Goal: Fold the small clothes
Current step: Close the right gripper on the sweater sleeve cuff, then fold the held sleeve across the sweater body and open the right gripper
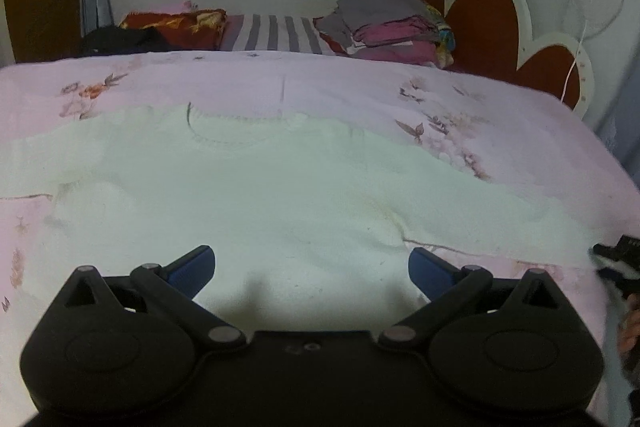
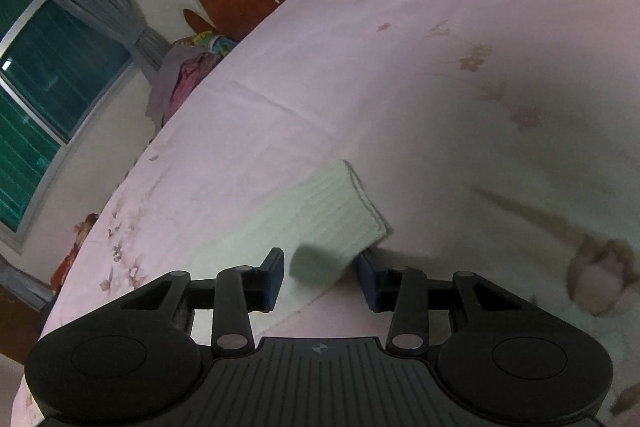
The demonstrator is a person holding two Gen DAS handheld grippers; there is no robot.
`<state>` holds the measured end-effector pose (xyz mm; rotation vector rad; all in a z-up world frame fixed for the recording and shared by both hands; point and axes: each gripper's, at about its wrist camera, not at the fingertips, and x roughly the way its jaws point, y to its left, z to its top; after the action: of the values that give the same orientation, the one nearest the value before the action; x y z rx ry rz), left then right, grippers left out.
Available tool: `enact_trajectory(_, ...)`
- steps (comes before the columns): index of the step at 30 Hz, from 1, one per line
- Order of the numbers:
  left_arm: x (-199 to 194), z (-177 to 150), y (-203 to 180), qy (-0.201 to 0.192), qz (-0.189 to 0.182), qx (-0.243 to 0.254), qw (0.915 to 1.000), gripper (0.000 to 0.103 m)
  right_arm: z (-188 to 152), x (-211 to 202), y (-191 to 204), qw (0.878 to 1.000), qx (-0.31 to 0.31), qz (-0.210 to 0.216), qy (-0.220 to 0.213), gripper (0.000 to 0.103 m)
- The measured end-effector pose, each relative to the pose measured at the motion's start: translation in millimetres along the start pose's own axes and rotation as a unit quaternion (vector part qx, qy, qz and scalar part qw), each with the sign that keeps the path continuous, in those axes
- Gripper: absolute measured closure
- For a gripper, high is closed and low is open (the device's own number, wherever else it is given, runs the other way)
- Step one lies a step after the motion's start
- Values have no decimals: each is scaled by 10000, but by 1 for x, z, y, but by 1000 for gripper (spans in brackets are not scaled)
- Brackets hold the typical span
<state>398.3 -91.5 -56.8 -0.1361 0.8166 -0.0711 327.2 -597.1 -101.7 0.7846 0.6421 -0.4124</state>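
Showing sleeve cuff (image 2: 340,211), left view neckline (image 1: 236,131)

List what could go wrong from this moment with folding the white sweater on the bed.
1. The right gripper straddles only the sleeve cuff edge with its pads apart; a shallow bite may slip off when lifted.
2. The left gripper hangs open over the white sweater, so the body is unpinned and might drag.
3. A pinch could also catch the pink bedsheet.

Both wrist views low over the bed (image 1: 360,83), angled downward, sharing headboard (image 1: 480,11).
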Motion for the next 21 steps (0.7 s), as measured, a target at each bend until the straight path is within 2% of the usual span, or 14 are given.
enact_trajectory(3,-2,2,4,-17,26,38,10000,0,1,1,0,10000,5,63,-32,62)
enact_trajectory(6,-1,5,10,-19,61,3,10000,0,-1,4,-1,9999,60,97,38,86)
enact_trajectory(9,-3,9,18,-75,130,5,9999,0,-2,3,-3,10000,49,-34,-64,101)
enact_trajectory(11,-3,12,26,-85,201,84,9997,0,-1,-4,-5,9996,48,-130,-261,101)
enact_trajectory(15,1,13,49,71,350,146,9993,0,-3,1,8,9980,-318,-530,-160,101)
enact_trajectory(18,3,10,73,108,488,90,9987,0,-6,-9,30,9968,-614,-347,-367,101)
enact_trajectory(21,11,8,95,223,732,48,9971,0,-19,-9,57,9954,-902,-200,-271,101)
